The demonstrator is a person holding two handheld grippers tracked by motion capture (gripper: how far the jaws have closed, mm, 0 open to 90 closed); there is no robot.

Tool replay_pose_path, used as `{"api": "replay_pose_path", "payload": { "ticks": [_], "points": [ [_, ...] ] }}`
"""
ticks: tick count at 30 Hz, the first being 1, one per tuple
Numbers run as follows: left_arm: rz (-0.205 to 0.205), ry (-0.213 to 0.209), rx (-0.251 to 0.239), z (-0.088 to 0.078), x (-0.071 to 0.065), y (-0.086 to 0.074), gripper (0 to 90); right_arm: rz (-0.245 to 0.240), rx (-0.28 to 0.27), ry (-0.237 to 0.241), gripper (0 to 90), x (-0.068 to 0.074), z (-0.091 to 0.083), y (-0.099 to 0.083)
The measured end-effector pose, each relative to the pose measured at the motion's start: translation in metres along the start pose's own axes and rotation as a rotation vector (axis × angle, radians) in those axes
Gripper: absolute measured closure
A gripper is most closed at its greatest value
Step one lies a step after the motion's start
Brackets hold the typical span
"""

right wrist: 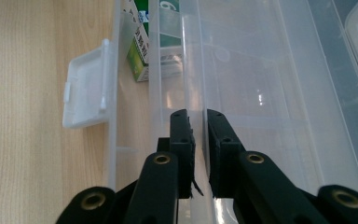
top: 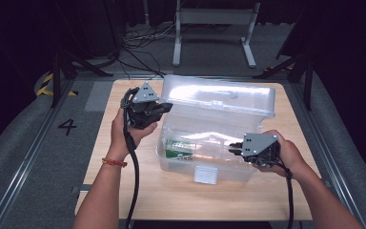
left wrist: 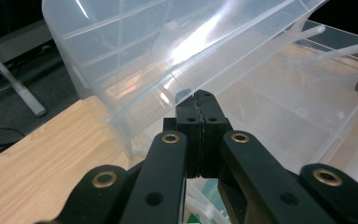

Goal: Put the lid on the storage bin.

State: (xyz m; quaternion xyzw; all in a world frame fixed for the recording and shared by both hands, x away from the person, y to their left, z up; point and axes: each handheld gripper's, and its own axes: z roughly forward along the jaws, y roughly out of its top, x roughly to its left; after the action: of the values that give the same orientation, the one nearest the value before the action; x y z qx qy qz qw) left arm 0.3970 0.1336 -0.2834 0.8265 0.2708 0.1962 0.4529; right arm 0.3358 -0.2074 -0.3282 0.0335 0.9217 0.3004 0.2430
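Note:
A clear plastic storage box (top: pixel 228 169) stands on the wooden table (top: pixel 124 191) with its lid (top: pixel 219 98) swung up at the back. My left gripper (top: pixel 167 106) is at the lid's left corner. In the left gripper view its jaws (left wrist: pixel 200 100) are pressed together on the rim of the lid (left wrist: pixel 144 46). My right gripper (top: pixel 232 149) is at the box's front right wall. In the right gripper view its pads (right wrist: pixel 198 121) stand slightly apart, astride that thin wall. A green and white carton (top: pixel 177 147) (right wrist: pixel 140 51) lies inside at the left. The front latch (top: pixel 205 174) (right wrist: pixel 86 88) hangs loose.
Bare wood runs along the near edge and the left side of the table. Beyond the far edge stand a white metal frame (top: pixel 214 19) and loose cables (top: pixel 143 43). Black stand legs (top: pixel 59 71) flank the table. A floor mark "4" (top: pixel 67 126) lies at the left.

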Motion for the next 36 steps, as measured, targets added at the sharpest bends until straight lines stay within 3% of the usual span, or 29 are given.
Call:
{"api": "replay_pose_path", "payload": {
  "ticks": [8,14,26,36],
  "points": [
    [0.013,-0.015,0.016,0.001,-0.004,-0.006,89.9,0.037,-0.010,0.002,83.7,0.006,-0.007,-0.018],
    [0.028,-0.019,0.017,0.001,-0.007,-0.008,89.9,0.021,0.009,-0.007,84.0,0.008,-0.007,-0.018],
    [0.050,-0.034,0.033,0.006,-0.015,-0.011,89.9,0.045,0.020,-0.015,83.0,0.002,-0.005,-0.027],
    [0.060,-0.049,0.057,0.011,-0.019,-0.017,89.9,0.069,-0.021,-0.039,79.7,0.009,-0.006,-0.035]
  ]
}}
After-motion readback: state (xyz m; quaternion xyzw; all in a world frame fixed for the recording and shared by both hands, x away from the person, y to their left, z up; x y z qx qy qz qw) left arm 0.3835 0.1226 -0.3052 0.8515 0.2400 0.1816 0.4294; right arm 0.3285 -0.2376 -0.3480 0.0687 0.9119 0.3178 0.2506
